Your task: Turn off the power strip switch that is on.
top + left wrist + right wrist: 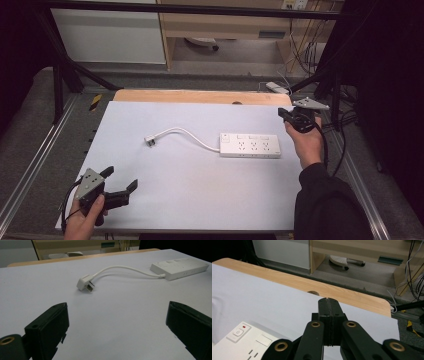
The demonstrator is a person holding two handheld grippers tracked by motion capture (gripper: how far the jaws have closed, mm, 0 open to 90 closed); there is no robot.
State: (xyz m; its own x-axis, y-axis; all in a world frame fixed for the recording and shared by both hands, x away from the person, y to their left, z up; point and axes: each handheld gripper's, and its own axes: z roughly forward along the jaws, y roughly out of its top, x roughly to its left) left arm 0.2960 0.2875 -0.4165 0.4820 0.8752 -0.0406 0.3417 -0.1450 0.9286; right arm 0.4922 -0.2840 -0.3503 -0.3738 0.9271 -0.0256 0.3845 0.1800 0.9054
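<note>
White power strip (pixel 250 145) lies mid-table (pixel 190 200), its plug (pixel 150 141) just left of it, right gripper (pixel 285 114) hovering pressed-closed beside its right end, left gripper (pixel 121 180) gaping wide well away, wooden edge (pixel 200 96) beyond.

- White sheet (pixel 190 190) covering the wooden table (pixel 200 96).
- Grey floor (pixel 240 62) beyond.
- Cabinet (pixel 110 35) and dangling cables (pixel 305 50) behind.
</note>
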